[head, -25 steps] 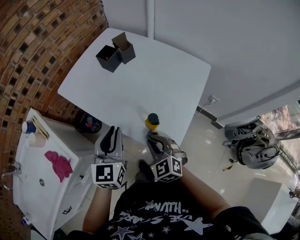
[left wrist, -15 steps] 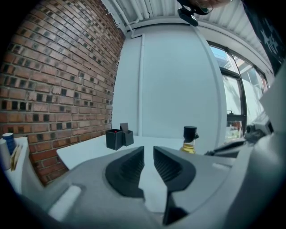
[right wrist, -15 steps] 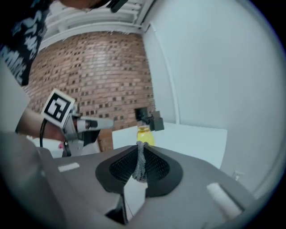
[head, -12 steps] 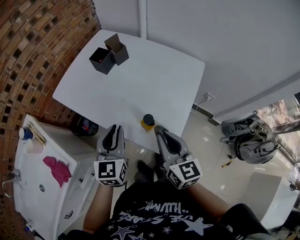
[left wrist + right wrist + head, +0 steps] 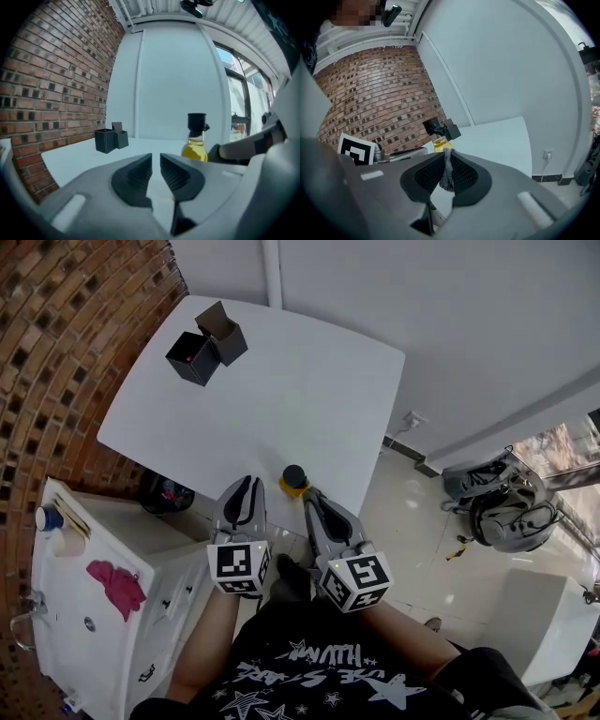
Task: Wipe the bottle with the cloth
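at the six o'clock edge of the white square worktop [image 5: 281, 381], the black-capped bottle of yellow oil [image 5: 294, 479] now has the empty, closing left claw [image 5: 156, 159] drawn in at its eight o'clock, while the right claw [image 5: 447, 157] clamps the grey knitted cloth [image 5: 447, 176], so wiping looks imminent.

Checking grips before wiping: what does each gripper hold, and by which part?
The right gripper pinches the grey cloth by a bunched strip between its jaws. The left gripper holds nothing; its jaws are closing empty.
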Motion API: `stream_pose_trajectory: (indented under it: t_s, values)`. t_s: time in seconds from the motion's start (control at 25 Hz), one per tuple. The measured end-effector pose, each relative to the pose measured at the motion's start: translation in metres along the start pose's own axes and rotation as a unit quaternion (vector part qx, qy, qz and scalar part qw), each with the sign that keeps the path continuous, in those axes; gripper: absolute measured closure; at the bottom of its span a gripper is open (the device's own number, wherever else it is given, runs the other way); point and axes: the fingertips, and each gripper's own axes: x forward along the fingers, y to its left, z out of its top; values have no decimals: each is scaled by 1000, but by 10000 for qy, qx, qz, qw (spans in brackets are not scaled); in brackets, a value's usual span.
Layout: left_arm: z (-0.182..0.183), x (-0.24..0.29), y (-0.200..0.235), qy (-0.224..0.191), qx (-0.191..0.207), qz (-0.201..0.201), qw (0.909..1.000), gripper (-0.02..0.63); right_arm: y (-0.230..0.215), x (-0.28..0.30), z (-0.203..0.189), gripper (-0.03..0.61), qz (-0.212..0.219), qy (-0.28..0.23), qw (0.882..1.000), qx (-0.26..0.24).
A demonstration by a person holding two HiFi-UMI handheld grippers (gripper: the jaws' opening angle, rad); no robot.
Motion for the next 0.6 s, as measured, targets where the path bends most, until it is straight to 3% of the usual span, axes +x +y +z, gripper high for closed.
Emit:
stream_pose_trajectory:
  t_s: [0.6]
  values:
    - [-24,-1,-12,319,-40,-354,9989,559,-16,32,-48,537,-71,718,9974,-78]
